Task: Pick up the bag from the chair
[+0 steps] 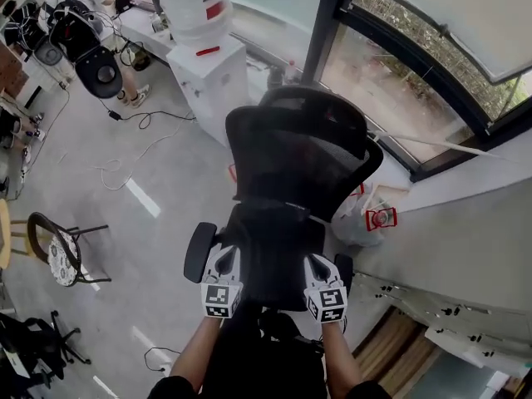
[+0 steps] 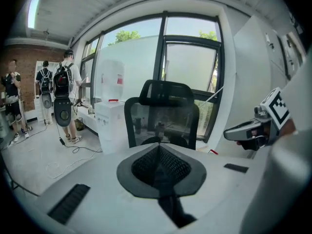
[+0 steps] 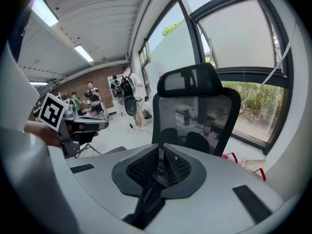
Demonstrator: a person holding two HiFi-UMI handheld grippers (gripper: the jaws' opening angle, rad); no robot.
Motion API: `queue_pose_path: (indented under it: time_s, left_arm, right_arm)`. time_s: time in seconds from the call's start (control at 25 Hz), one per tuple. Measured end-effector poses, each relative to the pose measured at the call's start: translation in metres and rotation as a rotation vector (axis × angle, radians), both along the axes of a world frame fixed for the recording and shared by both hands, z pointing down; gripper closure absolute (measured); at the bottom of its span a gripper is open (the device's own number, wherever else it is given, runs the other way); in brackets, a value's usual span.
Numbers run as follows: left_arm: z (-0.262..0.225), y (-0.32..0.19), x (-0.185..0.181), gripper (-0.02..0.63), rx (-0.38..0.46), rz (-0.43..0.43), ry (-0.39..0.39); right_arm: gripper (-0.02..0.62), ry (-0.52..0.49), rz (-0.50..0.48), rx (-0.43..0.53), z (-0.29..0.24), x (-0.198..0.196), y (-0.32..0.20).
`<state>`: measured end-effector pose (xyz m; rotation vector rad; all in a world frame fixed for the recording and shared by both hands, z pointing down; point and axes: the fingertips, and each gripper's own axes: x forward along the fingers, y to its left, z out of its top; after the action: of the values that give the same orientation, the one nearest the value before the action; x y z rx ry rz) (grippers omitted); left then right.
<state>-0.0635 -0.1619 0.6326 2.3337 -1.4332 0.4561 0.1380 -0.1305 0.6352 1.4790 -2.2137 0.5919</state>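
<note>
A black mesh office chair (image 1: 291,173) stands in the middle of the head view, its back towards the window. Its seat (image 1: 266,256) is dark, and I cannot make out a bag on it. A white plastic bag with red handles (image 1: 366,219) lies on the floor just right of the chair; its red handles (image 3: 229,156) also show in the right gripper view. My left gripper (image 1: 224,254) and right gripper (image 1: 320,263) hover side by side over the seat's front edge. Both are shut and empty. In their own views the left gripper (image 2: 159,149) and right gripper (image 3: 161,151) point at the chair back.
A white water dispenser (image 1: 204,56) stands behind the chair on the left. Dark window frames (image 1: 416,81) and a white ledge (image 1: 465,248) close off the right. A small round chair (image 1: 58,252) and cables (image 1: 137,148) are at the left. People with backpacks (image 2: 61,89) stand far off.
</note>
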Motion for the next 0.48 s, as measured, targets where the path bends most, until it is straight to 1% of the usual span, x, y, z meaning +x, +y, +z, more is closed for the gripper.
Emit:
queue_pose_path:
  time_s: [0.12, 0.16, 0.24, 0.28, 0.4, 0.48]
  left_arm:
    - [0.037, -0.031, -0.002, 0.609, -0.059, 0.018, -0.010]
    - [0.051, -0.041, -0.001, 0.609, -0.082, 0.024, -0.010]
    - [0.083, -0.058, 0.002, 0.609, -0.121, 0.032, -0.018]
    - [0.100, -0.065, 0.003, 0.609, -0.137, 0.037, -0.029]
    - [0.155, -0.081, 0.007, 0.607, -0.189, 0.065, -0.069]
    - [0.185, -0.087, 0.011, 0.604, -0.221, 0.083, -0.072]
  right_arm:
    - [0.586, 0.015, 0.006, -0.064, 0.038, 0.001, -0.027]
    - [0.576, 0.021, 0.006, -0.089, 0.052, 0.002, -0.036]
    - [0.531, 0.038, 0.012, -0.127, 0.080, 0.007, -0.052]
    - [0.527, 0.049, 0.015, -0.142, 0.094, 0.009, -0.060]
    - [0.518, 0.069, 0.031, -0.200, 0.141, 0.017, -0.079]
    - [0.499, 0.073, 0.045, -0.255, 0.174, 0.024, -0.084]
